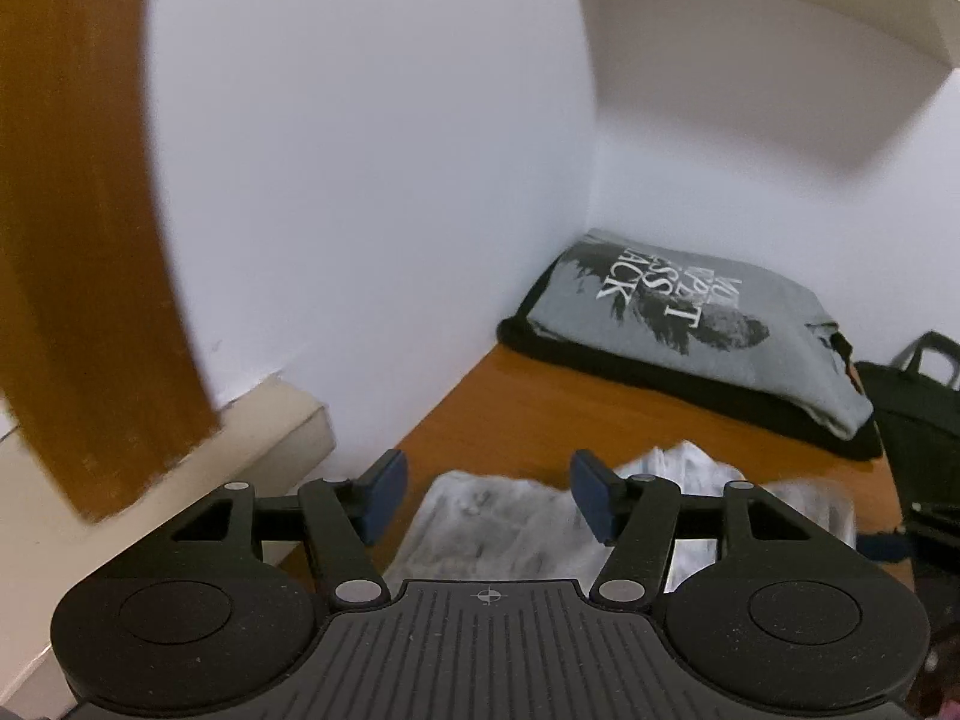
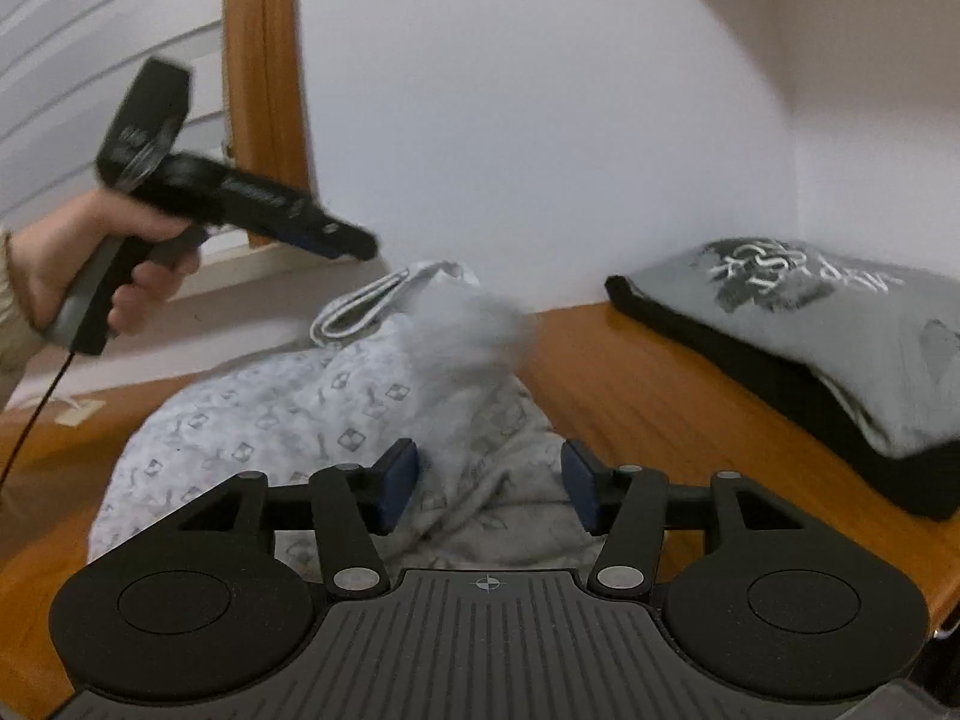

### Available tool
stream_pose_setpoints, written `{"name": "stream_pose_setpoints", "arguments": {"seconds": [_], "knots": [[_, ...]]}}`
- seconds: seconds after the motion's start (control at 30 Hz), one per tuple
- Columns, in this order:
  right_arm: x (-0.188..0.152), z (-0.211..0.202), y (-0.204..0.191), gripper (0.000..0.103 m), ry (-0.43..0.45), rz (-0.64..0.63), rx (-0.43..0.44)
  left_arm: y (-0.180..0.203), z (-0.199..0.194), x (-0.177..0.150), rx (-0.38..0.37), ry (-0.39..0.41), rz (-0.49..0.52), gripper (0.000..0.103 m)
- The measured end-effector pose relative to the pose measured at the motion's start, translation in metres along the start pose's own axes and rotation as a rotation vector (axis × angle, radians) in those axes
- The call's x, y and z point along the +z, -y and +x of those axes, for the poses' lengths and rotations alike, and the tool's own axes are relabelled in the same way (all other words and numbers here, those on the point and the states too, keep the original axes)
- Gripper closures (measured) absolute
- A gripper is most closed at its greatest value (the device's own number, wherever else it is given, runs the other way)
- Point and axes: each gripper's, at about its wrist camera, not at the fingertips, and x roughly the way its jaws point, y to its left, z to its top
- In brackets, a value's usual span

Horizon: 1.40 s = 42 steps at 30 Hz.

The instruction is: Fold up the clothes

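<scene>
A white garment with a small grey pattern (image 2: 270, 420) lies crumpled on the wooden table (image 2: 648, 396). Its ribbed collar (image 2: 360, 306) sticks up at the back, and a blurred fold (image 2: 474, 330) hangs beside it. My right gripper (image 2: 489, 486) is open just above the near part of the cloth, with nothing between its blue pads (image 2: 399, 486). A hand (image 2: 120, 282) holds my left gripper (image 2: 360, 246) in the air above the collar. In the left wrist view that left gripper (image 1: 489, 495) is open and empty, with the white garment (image 1: 510, 528) below it.
A folded grey printed T-shirt (image 1: 690, 324) rests on a folded black garment (image 1: 660, 378) in the back right corner by the white wall. A black bag (image 1: 918, 414) stands to its right. A wooden window frame (image 2: 264, 90), blinds (image 2: 90, 60) and a sill are at the left.
</scene>
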Motion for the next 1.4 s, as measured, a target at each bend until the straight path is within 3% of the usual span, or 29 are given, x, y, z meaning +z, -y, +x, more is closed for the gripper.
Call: {"name": "stream_pose_setpoints", "arguments": {"seconds": [0.13, 0.37, 0.8, 1.4], "knots": [[-0.007, 0.0, 0.008, 0.039, -0.016, 0.039, -0.018, -0.002, -0.012, -0.021, -0.011, -0.006, -0.005, 0.034], [0.015, 0.018, -0.005, 0.039, -0.014, 0.007, -0.126, -0.022, -0.023, -0.056, -0.023, -0.022, -0.026, 0.034], [0.029, 0.037, -0.069, 0.04, -0.152, -0.095, -0.088, -0.04, -0.018, -0.089, -0.102, -0.038, -0.034, 0.032], [0.014, 0.054, -0.077, 0.04, -0.245, -0.081, -0.037, -0.048, -0.011, -0.099, -0.11, -0.091, -0.014, 0.032]]}}
